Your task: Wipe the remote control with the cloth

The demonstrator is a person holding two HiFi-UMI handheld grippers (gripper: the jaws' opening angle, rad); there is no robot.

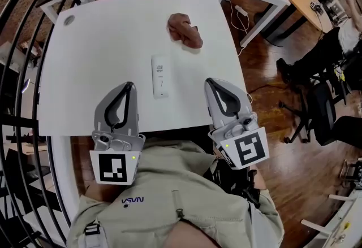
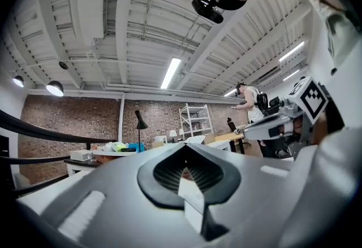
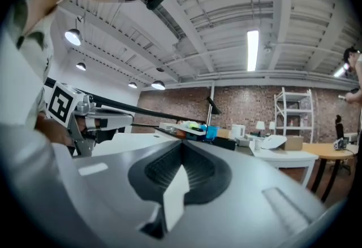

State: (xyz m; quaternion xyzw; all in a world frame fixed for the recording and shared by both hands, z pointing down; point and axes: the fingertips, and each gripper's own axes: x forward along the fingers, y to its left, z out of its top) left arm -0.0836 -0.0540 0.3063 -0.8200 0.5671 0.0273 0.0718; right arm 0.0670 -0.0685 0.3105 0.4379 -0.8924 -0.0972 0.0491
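**Head view – cloth and remote lie apart**

Remote sits mid-table, long axis running top-to-bottom of frame, just above and btw the two gripper tips. Cloth, brownish & crumpled, lies upper right of remote, not touching it. Right gripper is nearer the cloth than left gripper. Both have jaws pressed together w/ nothing in them. Scene fits cloth waiting for pickup or set down after wiping; can't tell which. Writing: shirt print reads approx "NASA", seen inverted. None legible on remote.
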